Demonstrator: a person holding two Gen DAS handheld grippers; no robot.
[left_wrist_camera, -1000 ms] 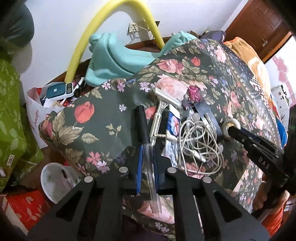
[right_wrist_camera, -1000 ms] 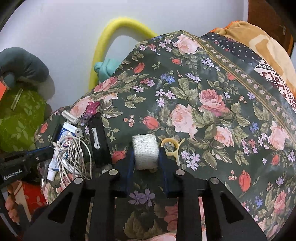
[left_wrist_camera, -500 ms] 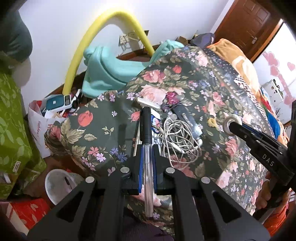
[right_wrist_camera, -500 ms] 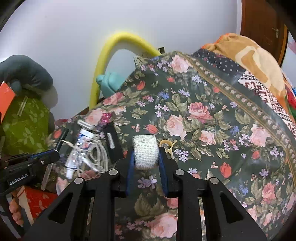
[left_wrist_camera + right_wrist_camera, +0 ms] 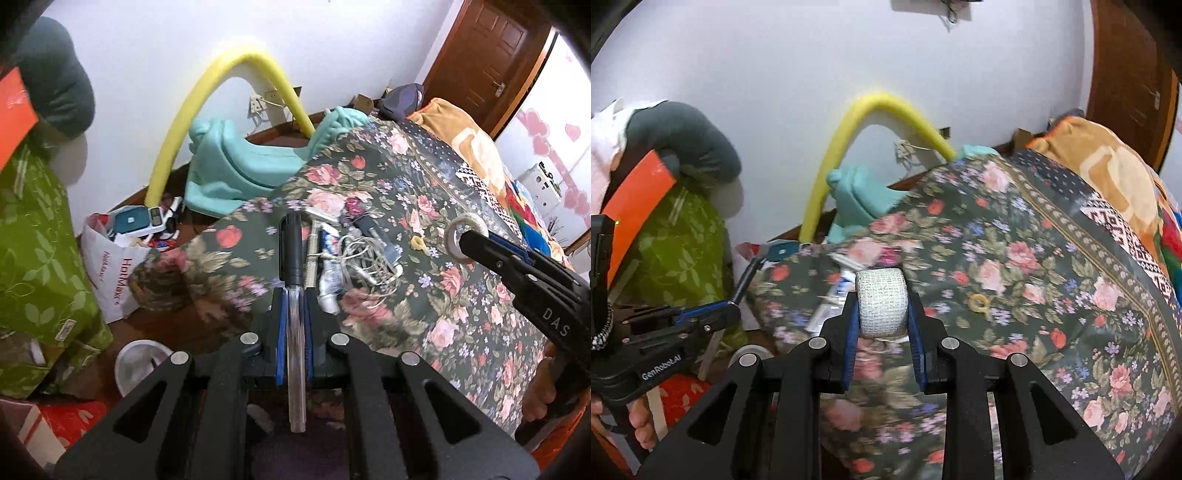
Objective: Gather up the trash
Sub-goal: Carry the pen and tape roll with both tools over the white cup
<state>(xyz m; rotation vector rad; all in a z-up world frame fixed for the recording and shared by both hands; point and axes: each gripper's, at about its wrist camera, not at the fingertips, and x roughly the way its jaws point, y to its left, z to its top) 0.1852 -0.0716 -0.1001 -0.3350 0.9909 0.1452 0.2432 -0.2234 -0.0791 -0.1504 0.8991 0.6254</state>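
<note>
Trash in both grips: low in the left wrist view's centre, the left gripper (image 5: 294,295) has its blue pads pinched on a clear-barrelled pen (image 5: 293,291), black cap pointing up-frame and the barrel running down between the fingers. Over in the right wrist view, the right gripper (image 5: 882,317) is clamped around a white gauze roll (image 5: 882,302) at centre frame, held above the floral bedspread (image 5: 1052,295). Just past the pen tip, mid-frame in the left view, a little heap sits on the cloth: a razor (image 5: 316,236), a squeezed tube (image 5: 330,273) and a tangle of white cable (image 5: 369,266), all touching or overlapping. A small yellow ring (image 5: 419,243) lies just right of them. At lower left, a white bin (image 5: 142,363) stands on the floor, with a white shopping bag (image 5: 110,273) beyond it at centre left. Farther back, a teal blanket (image 5: 251,166) and a yellow foam tube (image 5: 221,92) arch against the wall.
</note>
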